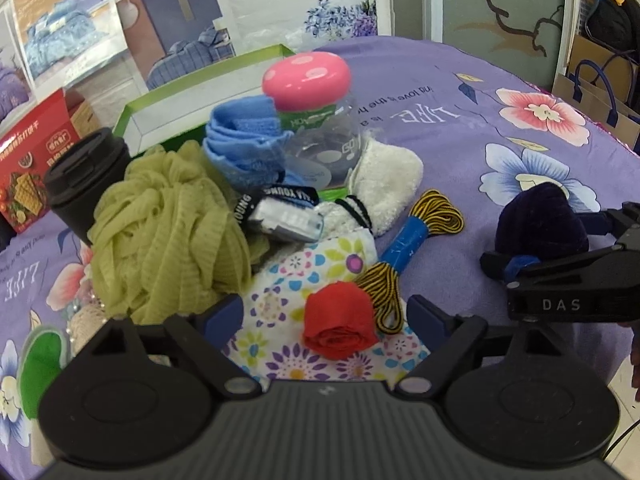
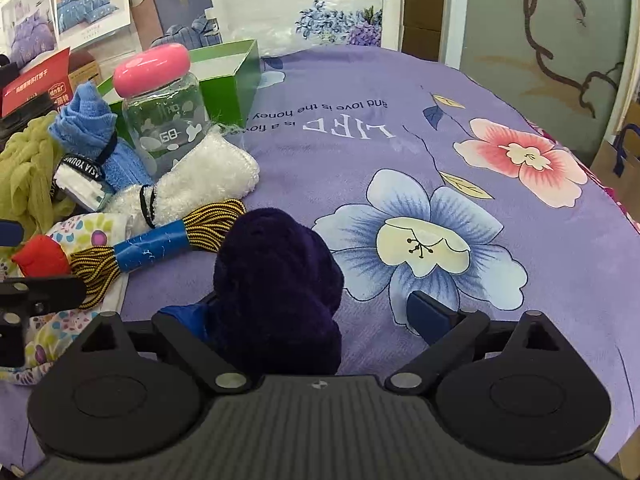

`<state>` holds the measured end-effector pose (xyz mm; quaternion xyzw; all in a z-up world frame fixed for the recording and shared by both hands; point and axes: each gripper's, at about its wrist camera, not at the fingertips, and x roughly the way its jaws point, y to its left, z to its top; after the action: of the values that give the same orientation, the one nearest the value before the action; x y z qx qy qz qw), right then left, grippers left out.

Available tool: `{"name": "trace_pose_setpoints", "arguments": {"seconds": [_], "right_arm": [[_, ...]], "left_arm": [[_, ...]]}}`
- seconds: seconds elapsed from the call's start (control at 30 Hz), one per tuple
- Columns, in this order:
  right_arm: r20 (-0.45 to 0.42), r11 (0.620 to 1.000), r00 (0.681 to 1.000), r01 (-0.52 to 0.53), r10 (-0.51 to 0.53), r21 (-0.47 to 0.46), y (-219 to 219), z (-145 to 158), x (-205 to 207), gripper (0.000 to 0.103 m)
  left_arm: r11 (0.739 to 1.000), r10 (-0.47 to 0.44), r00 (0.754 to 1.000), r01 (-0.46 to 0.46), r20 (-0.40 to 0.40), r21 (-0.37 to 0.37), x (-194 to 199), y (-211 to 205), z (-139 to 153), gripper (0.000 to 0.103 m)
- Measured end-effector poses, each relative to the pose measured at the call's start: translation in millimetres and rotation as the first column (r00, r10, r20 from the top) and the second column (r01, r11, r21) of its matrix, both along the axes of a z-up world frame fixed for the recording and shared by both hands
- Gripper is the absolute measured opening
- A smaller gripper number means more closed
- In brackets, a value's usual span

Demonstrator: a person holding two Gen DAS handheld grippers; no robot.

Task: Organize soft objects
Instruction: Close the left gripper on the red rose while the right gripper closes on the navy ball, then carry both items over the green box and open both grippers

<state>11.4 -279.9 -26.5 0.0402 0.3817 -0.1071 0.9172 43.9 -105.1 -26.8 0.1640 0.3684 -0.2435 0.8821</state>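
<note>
Left gripper (image 1: 325,316) fingers wide apart around red rose (image 1: 339,330), untouched; right gripper (image 2: 320,314) fingers open, navy plush (image 2: 276,288) at their 9 o'clock side.

Both cameras ride just behind their own jaws and look steeply forward and down onto the purple floral bedspread (image 2: 460,128), from close by. The left wrist view faces the heap of soft things at frame centre, the red cloth rose (image 1: 338,326) nearest its lens. The right wrist view sits further right, the dark plush bundle (image 2: 276,292) at lower centre. Both share the pink-lidded jar (image 1: 316,120), the green box (image 2: 228,80) and the yellow-black cord (image 1: 404,248); the bundle lies at the left view's right edge.
</note>
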Motion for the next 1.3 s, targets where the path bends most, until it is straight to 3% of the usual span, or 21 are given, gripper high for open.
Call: {"name": "trace_pose_setpoints", "arguments": {"seconds": [0.03, 0.07, 0.3, 0.37, 0.43, 0.5, 0.53, 0.57, 0.77, 0.97, 1.1, 1.3], "right_arm": [[-0.010, 1.000, 1.000, -0.003, 0.003, -0.001, 0.7, 0.8, 1.7, 0.083], [-0.019, 1.000, 1.000, -0.007, 0.007, -0.005, 2.6, 1.8, 2.6, 0.083], [0.011, 0.998, 0.998, -0.058, 0.059, -0.024, 5.2, 2.6, -0.9, 0.078], [0.034, 0.998, 0.998, -0.057, 0.057, -0.011, 5.8, 5.6, -5.7, 0.077], [0.048, 0.998, 0.997, -0.065, 0.065, -0.003, 7.2, 6.9, -8.1, 0.076], [0.058, 0.998, 0.997, -0.058, 0.057, 0.012, 6.8, 6.6, -9.0, 0.073], [0.063, 0.998, 0.996, -0.058, 0.056, 0.023, 6.5, 6.1, -9.8, 0.063], [0.069, 0.997, 0.996, -0.068, 0.065, 0.043, 6.2, 5.9, -11.7, 0.035], [0.114, 0.994, 0.991, -0.078, 0.068, 0.082, 5.6, 18.3, -23.1, 0.032], [0.245, 0.989, 0.959, -0.147, 0.142, 0.002, 13.0, 69.1, -15.5, 0.032], [0.357, 0.977, 0.910, -0.210, 0.211, -0.041, 6.3, 112.7, 22.0, 0.032], [0.407, 0.948, 0.860, -0.312, 0.307, -0.055, 9.8, 152.0, 118.8, 0.032]], "left_arm": [[1.000, -0.009, 1.000, 0.009, -0.021, -0.002, 1.2, -1.9, -1.7, 0.067], [1.000, -0.011, 0.999, 0.011, -0.043, -0.001, 2.7, -3.3, -3.9, 0.058], [1.000, 0.000, 0.999, -0.001, -0.050, -0.011, 3.2, 1.4, -3.9, 0.060], [1.000, 0.000, 0.999, 0.000, -0.045, -0.020, 1.5, 5.1, -1.6, 0.068], [1.000, -0.006, 0.999, 0.005, -0.047, -0.019, 1.3, 4.6, -0.7, 0.066], [1.000, -0.004, 0.997, 0.002, -0.079, -0.027, 2.0, 4.7, -1.4, 0.049], [1.000, 0.003, 0.995, -0.005, -0.096, -0.025, 2.6, 5.3, -2.6, 0.035], [1.000, 0.017, 0.995, -0.019, -0.095, -0.018, 2.3, 6.5, -2.8, 0.035], [0.994, 0.051, 0.994, -0.059, -0.096, -0.089, 1.0, 27.5, 15.7, 0.034], [0.978, 0.052, 0.997, -0.064, -0.064, -0.197, 15.4, 51.0, 70.6, 0.034], [0.963, 0.087, 0.996, -0.084, -0.002, -0.254, 54.9, 62.8, 116.6, 0.034], [0.959, 0.193, 0.977, -0.170, 0.088, -0.225, 139.3, 57.6, 155.0, 0.034]]}}
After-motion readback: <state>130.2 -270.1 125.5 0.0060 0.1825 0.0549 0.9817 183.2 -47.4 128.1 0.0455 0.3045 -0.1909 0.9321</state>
